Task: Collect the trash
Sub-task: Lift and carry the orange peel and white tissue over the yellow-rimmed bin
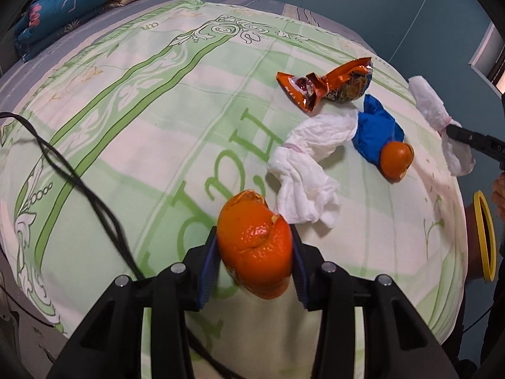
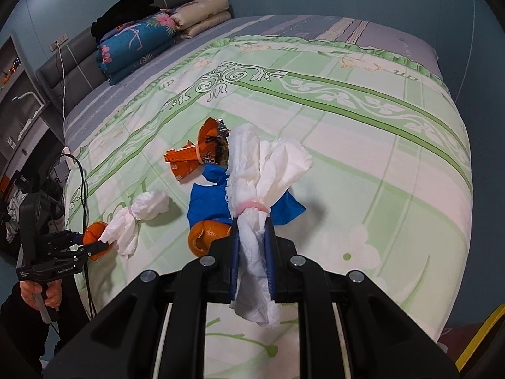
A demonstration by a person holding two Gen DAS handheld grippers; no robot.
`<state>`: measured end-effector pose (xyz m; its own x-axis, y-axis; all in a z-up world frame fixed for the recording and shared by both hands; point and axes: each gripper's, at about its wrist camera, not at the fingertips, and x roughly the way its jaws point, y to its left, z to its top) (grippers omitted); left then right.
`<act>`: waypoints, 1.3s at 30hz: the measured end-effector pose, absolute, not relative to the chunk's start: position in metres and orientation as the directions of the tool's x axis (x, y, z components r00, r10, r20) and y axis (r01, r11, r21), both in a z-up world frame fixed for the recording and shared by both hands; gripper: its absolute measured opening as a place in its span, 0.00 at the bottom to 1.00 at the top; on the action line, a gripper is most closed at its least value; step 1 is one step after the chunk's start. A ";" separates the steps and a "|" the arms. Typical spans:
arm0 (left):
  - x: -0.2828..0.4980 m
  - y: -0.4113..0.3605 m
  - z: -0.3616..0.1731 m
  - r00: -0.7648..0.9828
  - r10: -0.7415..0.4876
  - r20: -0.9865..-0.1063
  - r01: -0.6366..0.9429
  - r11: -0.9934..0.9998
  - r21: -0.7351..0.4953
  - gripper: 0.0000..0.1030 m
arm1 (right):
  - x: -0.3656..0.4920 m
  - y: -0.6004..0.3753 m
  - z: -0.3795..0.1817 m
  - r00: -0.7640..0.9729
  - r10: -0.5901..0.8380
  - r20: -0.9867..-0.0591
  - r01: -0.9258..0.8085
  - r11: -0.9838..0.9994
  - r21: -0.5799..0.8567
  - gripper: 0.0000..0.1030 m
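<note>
Both hands loaded: left gripper [image 1: 255,260] clamps a hollow orange peel [image 1: 256,246], right gripper [image 2: 252,252] pinches a banded white tissue wad [image 2: 252,189]. Next, probably carry both right to the yellow-rimmed bin [image 1: 484,237].

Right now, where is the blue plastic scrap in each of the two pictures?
Left wrist view: the blue plastic scrap lies right of centre on the bedspread, between a white tissue and an orange peel.
Right wrist view: the same scrap sits near the middle, partly hidden behind the tissue bundle in the near gripper.
Shared landmark: the orange snack wrapper just beyond it.
</note>
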<state>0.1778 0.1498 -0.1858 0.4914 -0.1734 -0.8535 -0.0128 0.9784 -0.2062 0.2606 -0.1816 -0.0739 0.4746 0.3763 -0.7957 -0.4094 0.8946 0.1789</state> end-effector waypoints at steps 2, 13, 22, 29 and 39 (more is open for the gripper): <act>0.172 0.149 -0.185 0.484 -0.166 -0.859 -0.009 0.981 -0.194 0.39 | 0.255 -0.182 -0.070 0.480 0.381 -0.790 -0.415 0.892 0.178 0.13; 0.148 0.152 -0.184 0.451 -0.139 -0.882 -0.002 0.988 -0.156 0.41 | 0.234 -0.184 -0.050 0.507 0.401 -0.763 -0.435 0.883 0.175 0.13; 0.128 0.166 -0.162 0.490 -0.121 -0.863 -0.020 0.988 -0.150 0.39 | 0.216 -0.198 -0.032 0.540 0.421 -0.729 -0.441 0.879 0.181 0.13; 0.119 0.153 -0.092 0.621 -0.129 -0.774 0.007 0.987 -0.159 0.38 | 0.193 -0.233 -0.004 0.590 0.457 -0.665 -0.432 0.875 0.218 0.13; 0.124 0.046 0.011 0.755 -0.225 -0.616 0.192 0.974 -0.120 0.38 | 0.135 -0.323 0.043 0.742 0.402 -0.537 -0.333 0.916 0.225 0.13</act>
<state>0.1242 0.0457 0.0105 0.7552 -0.2249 -0.6158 0.1920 0.9740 -0.1202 0.1349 -0.3231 0.0434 0.7417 0.4016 -0.5371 -0.3327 0.9157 0.2253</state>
